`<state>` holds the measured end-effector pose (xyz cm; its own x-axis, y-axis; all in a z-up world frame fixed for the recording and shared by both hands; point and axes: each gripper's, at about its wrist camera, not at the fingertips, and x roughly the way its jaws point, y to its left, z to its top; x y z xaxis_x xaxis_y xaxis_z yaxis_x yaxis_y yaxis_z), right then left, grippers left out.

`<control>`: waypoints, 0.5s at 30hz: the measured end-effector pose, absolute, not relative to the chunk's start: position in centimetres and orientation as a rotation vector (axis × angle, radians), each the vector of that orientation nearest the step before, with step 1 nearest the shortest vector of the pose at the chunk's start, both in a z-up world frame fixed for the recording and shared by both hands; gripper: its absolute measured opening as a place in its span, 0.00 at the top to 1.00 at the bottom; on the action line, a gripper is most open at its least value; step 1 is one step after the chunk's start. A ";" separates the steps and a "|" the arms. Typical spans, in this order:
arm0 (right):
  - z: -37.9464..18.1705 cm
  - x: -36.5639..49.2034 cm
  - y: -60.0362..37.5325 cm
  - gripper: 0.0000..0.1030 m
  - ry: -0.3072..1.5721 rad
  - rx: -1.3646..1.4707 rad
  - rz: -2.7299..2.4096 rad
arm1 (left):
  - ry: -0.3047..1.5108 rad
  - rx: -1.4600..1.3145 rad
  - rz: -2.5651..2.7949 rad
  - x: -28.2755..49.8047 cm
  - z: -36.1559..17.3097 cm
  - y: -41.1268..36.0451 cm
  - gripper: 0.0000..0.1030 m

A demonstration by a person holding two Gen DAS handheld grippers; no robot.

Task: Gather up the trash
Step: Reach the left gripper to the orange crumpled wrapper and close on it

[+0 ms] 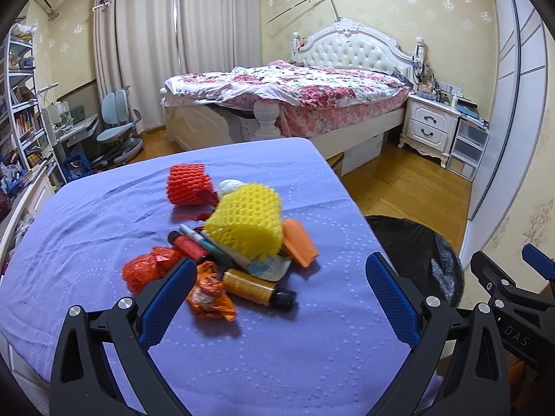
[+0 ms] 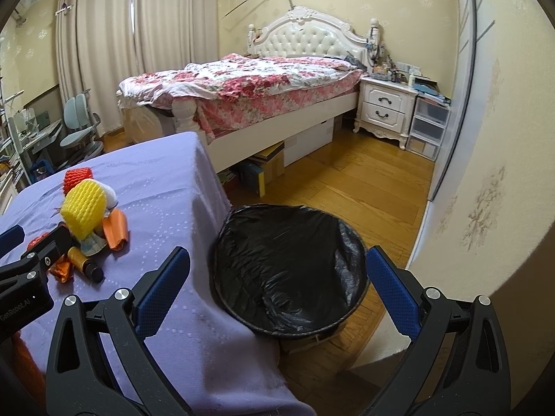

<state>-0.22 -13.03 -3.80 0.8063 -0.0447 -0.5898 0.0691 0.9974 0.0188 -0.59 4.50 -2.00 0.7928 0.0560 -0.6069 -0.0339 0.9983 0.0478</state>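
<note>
A pile of trash lies on the purple-covered table (image 1: 277,353): a yellow foam net (image 1: 246,223), a red foam net (image 1: 189,185), an orange wrapper (image 1: 208,294), a crumpled red bag (image 1: 145,270), an amber bottle with a black cap (image 1: 258,289), a red tube (image 1: 187,244), an orange card (image 1: 300,242). My left gripper (image 1: 277,277) is open and empty, just in front of the pile. The bin with a black liner (image 2: 288,270) stands on the floor right of the table. My right gripper (image 2: 277,270) is open and empty above the bin.
A bed with a floral quilt (image 2: 249,86) stands behind, with a white nightstand (image 2: 385,111) and plastic drawers (image 2: 428,128). A wall and sliding door (image 2: 485,138) are close on the right. A desk, chair (image 1: 119,128) and bookshelf (image 1: 20,104) are at the left.
</note>
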 end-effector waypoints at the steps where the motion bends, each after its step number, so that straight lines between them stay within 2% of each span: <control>1: -3.9 -0.1 -12.6 0.04 0.634 0.036 -0.054 | 0.653 0.037 0.059 -0.8 -2.0 5.1 0.06; 11: -4.6 0.3 -8.0 0.05 0.666 -0.017 0.065 | 0.702 -0.011 0.162 -1.8 -3.0 10.9 0.07; 12: -4.6 0.4 -7.5 0.06 0.670 -0.023 0.077 | 0.707 -0.018 0.171 -1.9 -3.1 11.5 0.07; 14: -4.7 0.6 -6.8 0.16 0.680 -0.030 0.102 | 0.715 -0.028 0.192 -2.0 -3.4 12.5 0.08; 15: -4.8 0.8 -6.3 0.18 0.692 -0.032 0.124 | 0.720 -0.033 0.200 -2.0 -3.6 13.0 0.08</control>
